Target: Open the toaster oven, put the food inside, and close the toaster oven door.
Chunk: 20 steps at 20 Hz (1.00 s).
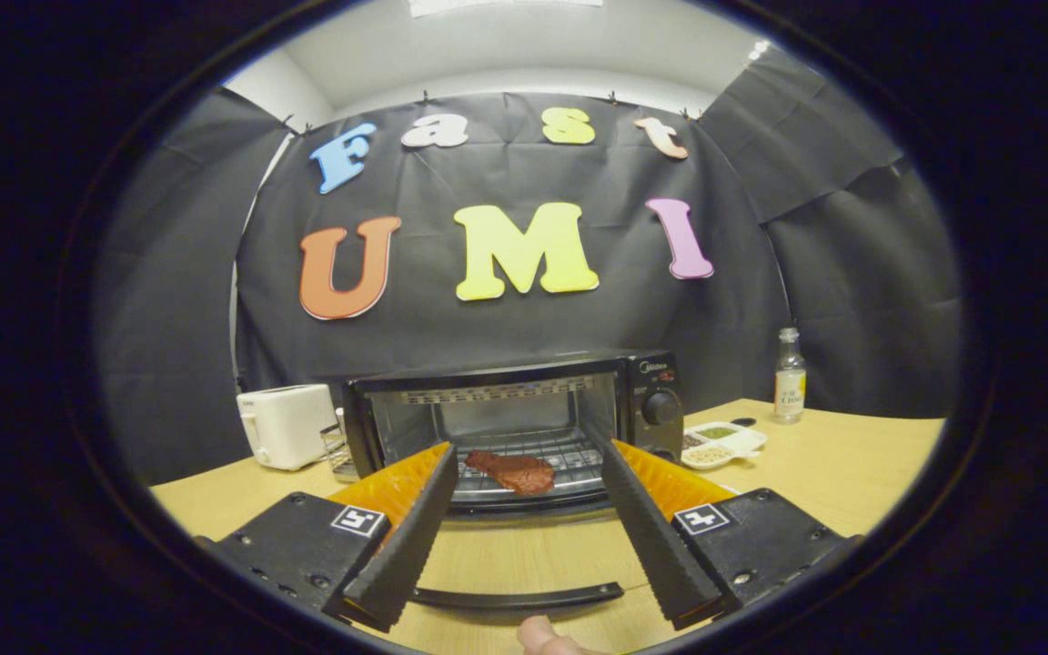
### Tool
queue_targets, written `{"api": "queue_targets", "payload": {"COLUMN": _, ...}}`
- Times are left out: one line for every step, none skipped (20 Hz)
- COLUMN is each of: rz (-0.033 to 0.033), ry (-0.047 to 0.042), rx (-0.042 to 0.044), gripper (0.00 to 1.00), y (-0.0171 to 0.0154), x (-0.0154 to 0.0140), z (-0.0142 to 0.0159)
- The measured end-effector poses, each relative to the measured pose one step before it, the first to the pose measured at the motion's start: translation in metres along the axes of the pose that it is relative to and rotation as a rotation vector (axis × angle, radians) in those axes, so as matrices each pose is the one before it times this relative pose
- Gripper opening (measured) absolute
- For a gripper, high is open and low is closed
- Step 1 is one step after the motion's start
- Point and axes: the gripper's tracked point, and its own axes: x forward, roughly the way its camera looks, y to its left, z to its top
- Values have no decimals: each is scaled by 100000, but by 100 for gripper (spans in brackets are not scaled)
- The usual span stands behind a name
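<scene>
Basically two of three steps look done: toaster oven (524, 423) sits on the table (851, 464) with its door (524, 546) dropped flat toward the camera, and the food (513, 471), a reddish-brown slab like a piece of meat, lies on the wire rack (569, 455) inside the cavity, near the front edge. Hand-held gripper (524, 448) has its fingers spread wide, nothing between them, tips either side of the oven mouth with the food just beyond. What's left, as I read it: close the door. The door handle (517, 598) is the dark curved bar low between the finger bases, close to the camera, so the gripper sits above the open door and probably has to back off and get under the door edge to swing it up. A fingertip (544, 637) of the person holding the rig shows just below the handle. Around: white toaster (286, 424) left of the oven, a divided white dish (724, 443) with seeds or spices right of it, a small glass bottle (790, 375) farther right, well apart. None of these sits in the door's swing path; food looks far enough in to clear the door, though hard to be sure
</scene>
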Motion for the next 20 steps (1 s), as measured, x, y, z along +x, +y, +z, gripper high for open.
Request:
{"api": "queue_targets", "payload": {"rz": -1065, "ry": 1806, "rx": -771, "gripper": 100, "y": -331, "x": -1039, "z": -194}}
{"api": "queue_targets", "payload": {"rz": 591, "ry": 1588, "rx": -434, "gripper": 100, "y": 217, "x": -916, "z": -256}}
{"api": "queue_targets", "payload": {"rz": 635, "ry": 3305, "rx": -601, "gripper": 100, "y": 83, "x": -1167, "z": -322}}
{"api": "queue_targets", "payload": {"rz": 252, "ry": 591, "rx": -203, "gripper": 100, "y": 19, "x": -1090, "z": -9}}
{"api": "queue_targets", "payload": {"rz": -33, "ry": 1296, "rx": -1416, "gripper": 100, "y": -17, "x": -686, "z": 52}}
{"api": "queue_targets", "payload": {"rz": 206, "ry": 3007, "rx": -699, "gripper": 100, "y": 148, "x": -167, "z": -664}}
{"api": "queue_targets", "payload": {"rz": 902, "ry": 7554, "rx": -966, "gripper": 100, "y": 367, "x": -191, "z": -1478}}
{"api": "queue_targets", "payload": {"rz": 1588, "ry": 8021, "rx": -1101, "gripper": 100, "y": 515, "x": -223, "z": -1846}}
{"api": "queue_targets", "payload": {"rz": 1427, "ry": 7724, "rx": -635, "gripper": 100, "y": 514, "x": 463, "z": -1583}}
{"api": "queue_targets", "payload": {"rz": 160, "ry": 5482, "rx": -592, "gripper": 100, "y": 279, "x": 397, "z": -1278}}
{"api": "queue_targets", "payload": {"rz": -1109, "ry": 4276, "rx": -667, "gripper": 100, "y": -133, "x": 312, "z": -784}}
{"api": "queue_targets", "payload": {"rz": -647, "ry": 3494, "rx": -228, "gripper": 100, "y": -187, "x": 459, "z": -851}}
{"api": "queue_targets", "payload": {"rz": 237, "ry": 3254, "rx": 150, "gripper": 100, "y": 188, "x": 368, "z": -698}}
{"api": "queue_targets", "payload": {"rz": 888, "ry": 3080, "rx": 168, "gripper": 100, "y": 323, "x": 435, "z": -845}}
{"api": "queue_targets", "payload": {"rz": 341, "ry": 2068, "rx": 143, "gripper": 100, "y": 216, "x": 290, "z": -535}}
{"api": "queue_targets", "payload": {"rz": -405, "ry": 2461, "rx": -492, "gripper": 100, "y": -16, "x": 166, "z": -553}}
{"api": "queue_targets", "payload": {"rz": -678, "ry": 641, "rx": -591, "gripper": 100, "y": 82, "x": 361, "z": -384}}
{"api": "queue_targets", "payload": {"rz": -98, "ry": 166, "rx": -660, "gripper": 100, "y": 232, "x": -179, "z": 478}}
{"api": "queue_targets", "payload": {"rz": 228, "ry": 906, "rx": -918, "gripper": 100, "y": 232, "x": 330, "z": -75}}
{"api": "queue_targets", "payload": {"rz": -528, "ry": 1597, "rx": -770, "gripper": 100, "y": -7, "x": 275, "z": -312}}
